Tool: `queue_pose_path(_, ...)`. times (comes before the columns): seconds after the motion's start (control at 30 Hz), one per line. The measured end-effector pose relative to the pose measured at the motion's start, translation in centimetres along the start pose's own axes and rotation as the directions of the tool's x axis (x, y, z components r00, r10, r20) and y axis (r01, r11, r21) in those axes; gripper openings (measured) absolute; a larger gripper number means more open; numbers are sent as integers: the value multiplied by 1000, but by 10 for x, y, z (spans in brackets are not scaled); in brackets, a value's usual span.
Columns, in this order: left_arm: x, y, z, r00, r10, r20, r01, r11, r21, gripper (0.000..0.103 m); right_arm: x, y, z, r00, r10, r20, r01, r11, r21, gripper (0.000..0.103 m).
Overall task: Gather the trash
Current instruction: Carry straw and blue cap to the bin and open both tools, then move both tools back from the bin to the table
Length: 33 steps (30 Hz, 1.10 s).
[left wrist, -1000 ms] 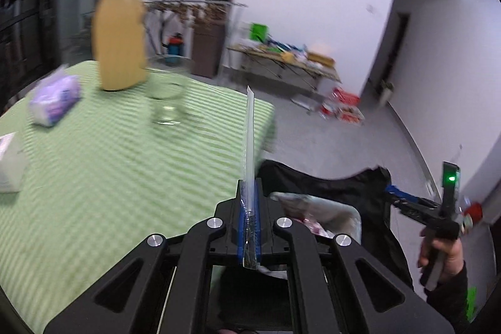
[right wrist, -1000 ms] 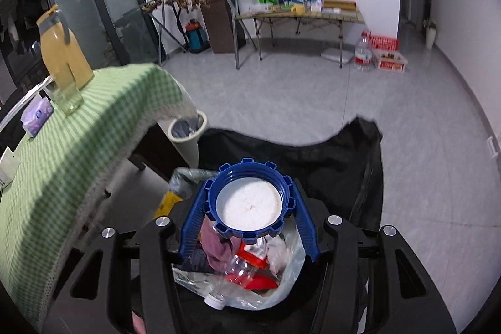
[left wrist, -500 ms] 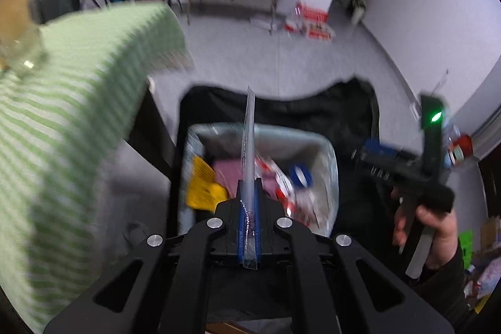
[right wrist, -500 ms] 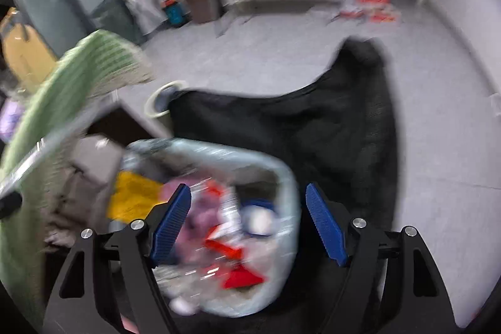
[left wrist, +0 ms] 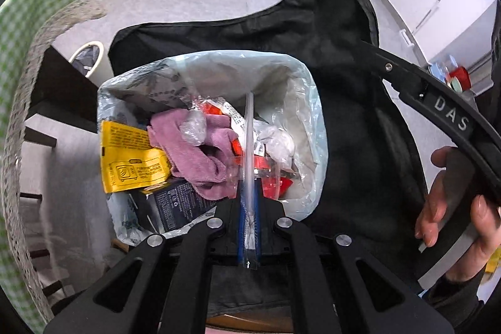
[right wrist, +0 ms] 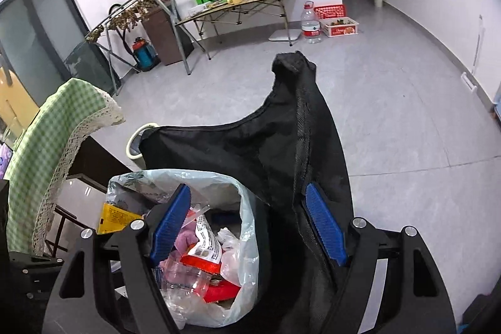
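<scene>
Holding a thin clear plastic strip [left wrist: 249, 146], the left gripper [left wrist: 249, 227] has its blue pads pressed tight on the strip's lower end. The strip sticks straight out in front of the gripper and points down over the trash bin [left wrist: 308, 102]. The bin has a pale see-through liner and stands on the floor beside the worktop with the green checked cloth [left wrist: 28, 30]. A black bag [left wrist: 338, 58] lies behind and beside the bin.

The bin is already quite full. A pink cloth [left wrist: 200, 155], a yellow packet [left wrist: 128, 158], a dark box [left wrist: 175, 202] and some red wrappers [left wrist: 269, 177] lie in it.

The right gripper [right wrist: 247, 224] is wide open and has nothing between its blue pads. It hangs above the right side of the bin, with one pad over the trash and the other over the black bag. In the left view the person's hand [left wrist: 451, 208] on its handle shows at the far right.

I think the step now is to drop the strip in the bin. To do it well, the far tip of the strip should be inside the liner's rim before the left gripper lets go. The strip is long and light, so it could tip over the rim or slide off the heap of trash. Aiming the tip at a low gap, such as the one beside the pink cloth, looks safest. The strip may also cling to a pad, so a full opening seems wise. The right gripper should keep out of the way so the two do not bump.
</scene>
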<state>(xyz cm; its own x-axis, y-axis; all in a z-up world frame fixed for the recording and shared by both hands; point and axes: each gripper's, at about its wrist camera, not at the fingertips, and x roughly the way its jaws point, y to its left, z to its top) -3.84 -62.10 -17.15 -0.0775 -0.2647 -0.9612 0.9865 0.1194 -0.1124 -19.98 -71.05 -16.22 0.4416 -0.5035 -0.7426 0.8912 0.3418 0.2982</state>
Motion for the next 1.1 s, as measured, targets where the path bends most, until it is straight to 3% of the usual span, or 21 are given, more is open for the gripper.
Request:
queue_pose_path(0.2, 8, -5, 15, 998, 25, -52, -23, 999, 41, 3, -1, 3, -2, 1000, -8, 17, 8, 1000, -16, 73)
queue_pose_path(0.23, 11, -5, 20, 997, 37, -65, -35, 998, 44, 15, -2, 3, -2, 1000, -13, 21, 13, 1000, -16, 73)
queue_pose_path(0.27, 14, -5, 25, 996, 45, -75, -43, 998, 39, 36, -2, 3, -2, 1000, -14, 25, 15, 1000, -14, 73)
queue_pose_path(0.3, 16, -3, 32, 995, 61, -81, -60, 998, 20, 41, -2, 1, -2, 1000, -15, 27, 15, 1000, -9, 73)
queue_pose_path(0.5, -8, 0, 55, 997, 63, 37, -62, 998, -18, 41, 1, -4, -1, 1000, -12, 13, 12, 1000, 13, 73)
queue_pose_path(0.83, -47, 19, 39, 986, 107, 128, -102, 994, -44, 41, 4, -1, 0, 1000, -28, 4, 28, 1000, -8, 73)
queue_pose_path(1.0, -81, 41, 23, 972, 111, 208, -94, 992, -88, 49, 8, 4, 1, 999, -52, -10, 51, 998, -40, 73)
queue_pose_path(1.1, -109, 54, 13, 954, 129, 270, -101, 988, -115, 58, 9, 15, 1, 997, -73, -25, 71, 994, -88, 73)
